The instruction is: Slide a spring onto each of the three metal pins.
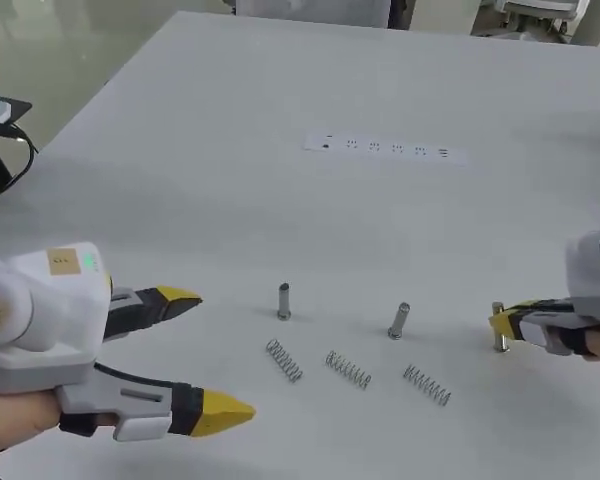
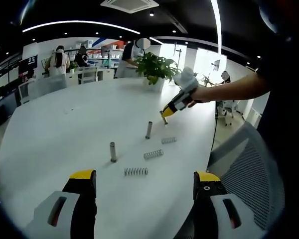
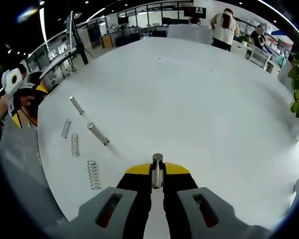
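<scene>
Three smooth cylindrical metal pins stand in a row on the bench (image 1: 230,210): left pin (image 1: 284,300), middle pin (image 1: 399,320), and right pin (image 1: 500,343), which is clenched in the right gripper's (image 1: 498,320) yellow-tipped jaws. Three coiled wire springs lie just in front: left spring (image 1: 284,360), middle spring (image 1: 348,370), right spring (image 1: 426,385). The left gripper (image 1: 220,354) hovers with its jaws spread, holding nothing. The bench is matte white, with a power strip (image 1: 385,149) well behind the pins.

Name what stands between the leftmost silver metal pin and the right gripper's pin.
The middle silver metal pin, between the leftmost pin and the held pin in the right gripper; head view.
</scene>
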`<state>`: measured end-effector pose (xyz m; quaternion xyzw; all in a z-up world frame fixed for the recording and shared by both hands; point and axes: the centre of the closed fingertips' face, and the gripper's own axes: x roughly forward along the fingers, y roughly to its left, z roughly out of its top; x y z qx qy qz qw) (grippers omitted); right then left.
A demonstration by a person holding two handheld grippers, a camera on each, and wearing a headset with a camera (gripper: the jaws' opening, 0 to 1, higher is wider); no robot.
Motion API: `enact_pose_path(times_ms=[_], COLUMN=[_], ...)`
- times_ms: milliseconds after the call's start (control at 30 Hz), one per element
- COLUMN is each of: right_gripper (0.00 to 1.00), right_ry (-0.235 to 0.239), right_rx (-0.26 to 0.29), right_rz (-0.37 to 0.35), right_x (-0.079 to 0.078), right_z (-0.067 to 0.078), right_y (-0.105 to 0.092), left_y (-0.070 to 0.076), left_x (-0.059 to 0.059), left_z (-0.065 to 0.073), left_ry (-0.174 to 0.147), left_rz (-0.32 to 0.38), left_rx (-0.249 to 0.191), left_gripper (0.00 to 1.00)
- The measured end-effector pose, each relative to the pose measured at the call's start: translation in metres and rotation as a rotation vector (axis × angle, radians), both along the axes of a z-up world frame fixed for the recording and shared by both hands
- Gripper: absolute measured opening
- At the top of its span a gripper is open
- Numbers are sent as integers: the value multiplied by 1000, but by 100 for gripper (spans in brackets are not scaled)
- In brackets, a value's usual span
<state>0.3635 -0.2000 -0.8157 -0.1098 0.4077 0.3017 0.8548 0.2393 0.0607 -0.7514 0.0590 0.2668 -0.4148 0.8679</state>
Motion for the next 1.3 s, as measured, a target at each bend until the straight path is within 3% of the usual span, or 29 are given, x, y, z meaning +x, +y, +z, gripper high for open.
enact_pose_path(times_ms=[600, 700, 967, 1300], right_gripper=[5, 5, 5, 5], right_ry=[-50, -54, -72, -85], right_rx=[19, 22, 9, -1], right_rz=[7, 17, 41, 54], right_x=[-2, -3, -6, -8], right_z=[1, 2, 1, 0], right_y=[-5, -5, -7, -8], left_y=[-1, 2, 5, 10], left_x=[3, 8, 13, 12], left_z=[1, 2, 7, 3], left_ry=[-8, -29, -39, -41], left_rz=[0, 22, 50, 62], left_rx=[2, 7, -17, 7], left_gripper=[76, 75, 75, 84])
